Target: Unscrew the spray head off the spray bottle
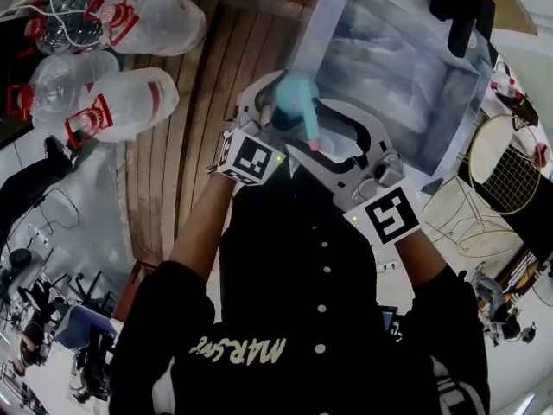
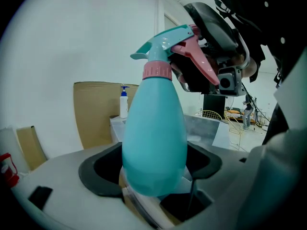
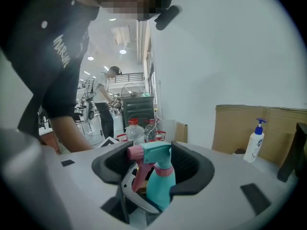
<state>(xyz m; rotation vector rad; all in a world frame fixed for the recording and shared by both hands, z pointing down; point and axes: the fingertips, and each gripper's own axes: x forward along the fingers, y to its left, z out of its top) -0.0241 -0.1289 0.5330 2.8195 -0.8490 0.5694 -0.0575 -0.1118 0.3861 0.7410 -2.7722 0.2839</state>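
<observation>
A teal spray bottle (image 1: pixel 292 93) with a pink collar (image 2: pixel 156 71) and a pink trigger (image 2: pixel 199 61) is held up in the air between my two grippers. In the left gripper view its round body (image 2: pixel 153 143) fills the space between the pads, and my left gripper (image 2: pixel 153 174) is shut on it. In the right gripper view the spray head (image 3: pixel 154 153) lies crosswise between the black pads of my right gripper (image 3: pixel 153 166). The pads stand close on either side of it, and I see no squeeze. The right gripper (image 1: pixel 333 137) comes at the head from the right.
Large clear water bottles (image 1: pixel 130 102) with red handles lie at the upper left beside wooden planks (image 1: pixel 207 102). A grey metal table (image 1: pixel 397 59) lies ahead, with a wire basket (image 1: pixel 505 162) at the right. A white pump bottle (image 3: pixel 254 143) stands before cardboard (image 3: pixel 268 123). A person (image 3: pixel 103 104) stands far off.
</observation>
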